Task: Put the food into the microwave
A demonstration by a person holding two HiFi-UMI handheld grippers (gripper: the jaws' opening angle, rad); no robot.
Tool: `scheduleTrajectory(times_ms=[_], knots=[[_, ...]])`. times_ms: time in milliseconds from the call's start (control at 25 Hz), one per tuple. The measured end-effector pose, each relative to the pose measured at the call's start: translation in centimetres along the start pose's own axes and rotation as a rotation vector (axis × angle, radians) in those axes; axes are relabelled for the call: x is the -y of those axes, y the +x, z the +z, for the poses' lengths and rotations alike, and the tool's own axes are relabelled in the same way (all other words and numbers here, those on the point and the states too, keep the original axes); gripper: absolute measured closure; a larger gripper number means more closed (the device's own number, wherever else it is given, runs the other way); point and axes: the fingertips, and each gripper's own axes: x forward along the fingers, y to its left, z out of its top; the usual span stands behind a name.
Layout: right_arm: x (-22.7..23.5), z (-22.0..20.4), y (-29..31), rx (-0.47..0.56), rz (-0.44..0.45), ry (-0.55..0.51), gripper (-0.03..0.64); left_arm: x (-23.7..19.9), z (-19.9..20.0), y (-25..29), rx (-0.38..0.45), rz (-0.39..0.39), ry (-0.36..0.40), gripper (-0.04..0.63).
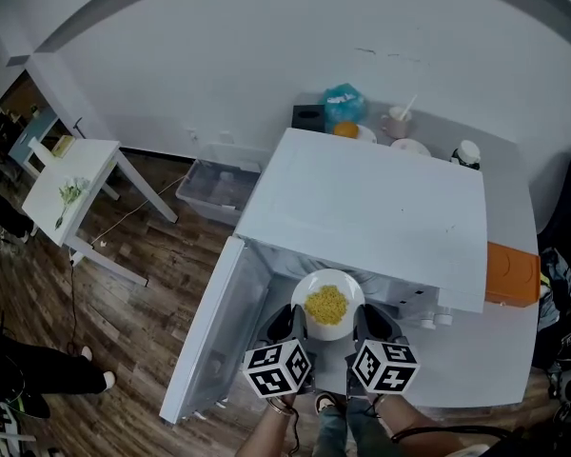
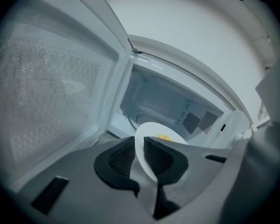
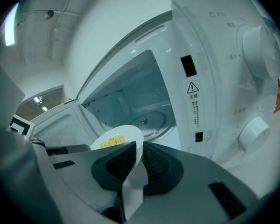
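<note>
A white plate (image 1: 328, 285) with yellow food (image 1: 326, 305) hangs just in front of the white microwave (image 1: 371, 208), whose door (image 1: 214, 336) swings open to the left. My left gripper (image 1: 296, 327) is shut on the plate's left rim (image 2: 141, 149), my right gripper (image 1: 361, 327) on its right rim (image 3: 136, 155). In the right gripper view the cavity shows its glass turntable (image 3: 151, 120), with the food (image 3: 111, 142) short of it. The left gripper view has the cavity (image 2: 170, 108) straight ahead beyond the plate.
Behind the microwave the counter holds a blue bag (image 1: 344, 103), cups (image 1: 397, 122) and a jar (image 1: 465, 152). An orange box (image 1: 512, 274) lies at its right. A clear bin (image 1: 214, 187) and a white table (image 1: 71, 190) stand on the wood floor at left. The control knobs (image 3: 260, 48) are to the right.
</note>
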Motion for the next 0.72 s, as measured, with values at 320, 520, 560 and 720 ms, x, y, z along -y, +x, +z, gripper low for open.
scheduleTrajectory(times_ms=[320, 520, 560, 720], knots=[[0.5, 0.0, 1.3, 0.030, -0.023, 0.016, 0.563, -0.6, -0.3, 1.6, 0.008, -0.006, -0.017, 0.534], [0.8, 0.4, 2.2, 0.052, -0.038, 0.012, 0.563, -0.7, -0.2, 2.6, 0.017, -0.027, -0.017, 0.534], [0.9, 0.4, 2.4, 0.054, -0.040, 0.010, 0.563, -0.8, -0.3, 2.8, 0.018, -0.031, -0.018, 0.534], [1.2, 0.4, 2.9, 0.060, -0.048, -0.005, 0.563, -0.9, -0.6, 3.5, 0.013, -0.033, -0.020, 0.534]])
